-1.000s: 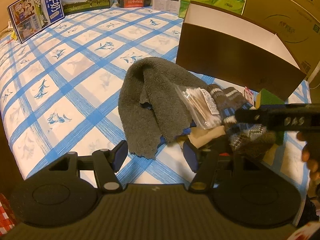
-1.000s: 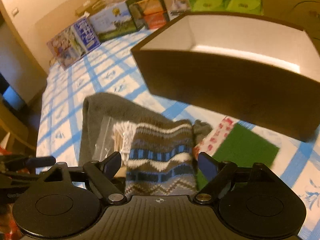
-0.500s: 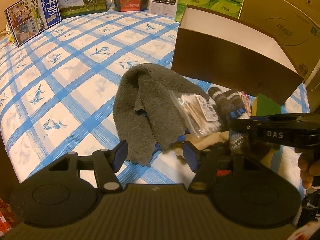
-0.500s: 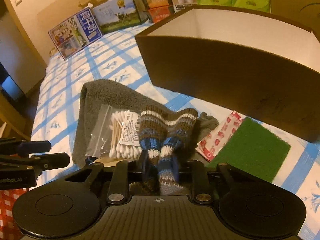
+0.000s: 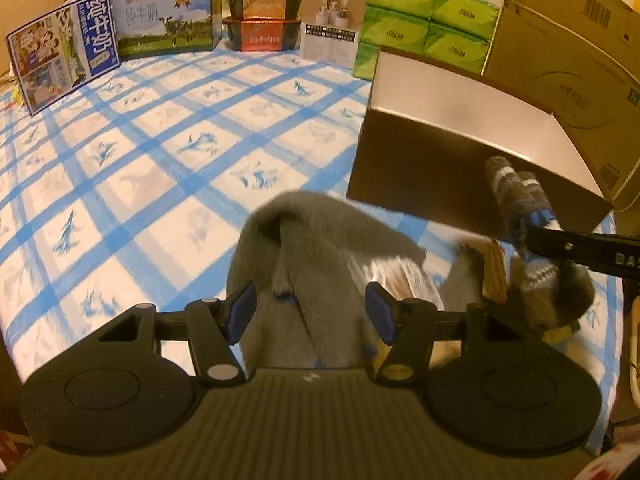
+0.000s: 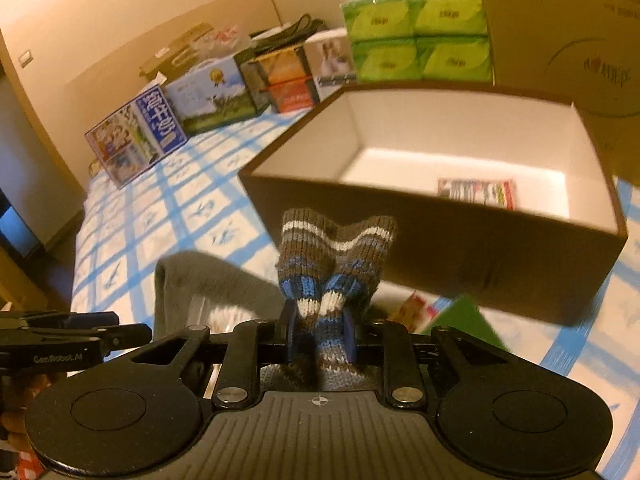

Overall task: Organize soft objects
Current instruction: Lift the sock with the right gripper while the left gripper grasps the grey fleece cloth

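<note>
My right gripper is shut on a striped knit sock in brown, blue and white, held up off the table in front of the brown box. The sock also shows in the left wrist view, at the right. My left gripper is open, its fingers straddling the near end of a grey fleece cloth lying on the table. A clear bag of cotton swabs lies on the cloth's right side.
The brown box is open, white inside, with a small printed packet on its floor. A green pad and a red-white sachet lie before it. Milk cartons, green tissue packs and a cardboard carton line the far edge.
My right gripper closed on the striped sock and lifted it off the pile toward the box. My left gripper moved forward over the grey cloth and stayed open.
</note>
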A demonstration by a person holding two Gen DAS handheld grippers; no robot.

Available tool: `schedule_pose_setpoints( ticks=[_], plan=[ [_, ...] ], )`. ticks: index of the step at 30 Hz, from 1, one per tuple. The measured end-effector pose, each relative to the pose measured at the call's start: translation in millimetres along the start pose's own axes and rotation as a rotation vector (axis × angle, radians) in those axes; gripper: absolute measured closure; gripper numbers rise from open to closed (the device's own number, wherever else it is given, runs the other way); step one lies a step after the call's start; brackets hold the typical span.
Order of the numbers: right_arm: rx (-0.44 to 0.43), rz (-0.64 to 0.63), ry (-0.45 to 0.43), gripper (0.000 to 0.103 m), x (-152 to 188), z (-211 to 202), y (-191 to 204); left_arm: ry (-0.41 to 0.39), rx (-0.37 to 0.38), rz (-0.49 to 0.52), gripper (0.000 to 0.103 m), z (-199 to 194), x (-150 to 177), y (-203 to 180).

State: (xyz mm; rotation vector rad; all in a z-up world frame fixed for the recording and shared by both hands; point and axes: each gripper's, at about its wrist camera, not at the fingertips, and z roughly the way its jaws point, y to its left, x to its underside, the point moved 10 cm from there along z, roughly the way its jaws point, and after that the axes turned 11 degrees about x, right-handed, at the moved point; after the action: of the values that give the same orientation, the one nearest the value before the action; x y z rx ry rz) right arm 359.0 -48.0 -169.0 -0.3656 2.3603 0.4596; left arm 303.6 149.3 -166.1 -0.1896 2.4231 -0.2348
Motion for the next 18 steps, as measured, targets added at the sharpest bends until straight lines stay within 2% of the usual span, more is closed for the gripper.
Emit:
schedule_pose_setpoints(
  ticks=[9, 10, 11, 13, 14, 15, 18],
  plan=[
    [0.007, -0.004, -0.021, 0.080, -13.5, 3.4, -3.2, -0.004, 0.007, -0.044, 0.048, 44.1, -30.3, 14.1],
    [0.007, -0.005, -0.020, 0.079, -12.5, 3.6, -3.8, -0.003, 0.009, -0.054, 0.051, 47.8, -30.9, 15.8],
    [0.008, -0.007, -0.018, 0.079, -13.1, 3.6, -5.2, 0.002, 0.010, -0.062, 0.063, 51.5, -31.3, 17.1],
    [0.010, -0.002, -0.014, 0.079, -11.3, 3.3, -7.9, 0.003, 0.009, -0.076, 0.077, 55.7, -30.8, 20.0],
    [0.009, 0.002, -0.012, 0.079, -11.2, 3.2, -9.1, 0.003, 0.013, -0.079, 0.092, 56.3, -30.6, 20.8],
    [0.011, 0.005, -0.012, 0.079, -10.9, 2.3, -10.4, -0.002, 0.017, -0.078, 0.099, 54.8, -30.0, 21.1],
    [0.012, 0.005, -0.021, 0.079, -12.3, -3.2, -12.0, -0.038, 0.018, -0.085, 0.100, 39.8, -32.7, 23.5]
  ],
)
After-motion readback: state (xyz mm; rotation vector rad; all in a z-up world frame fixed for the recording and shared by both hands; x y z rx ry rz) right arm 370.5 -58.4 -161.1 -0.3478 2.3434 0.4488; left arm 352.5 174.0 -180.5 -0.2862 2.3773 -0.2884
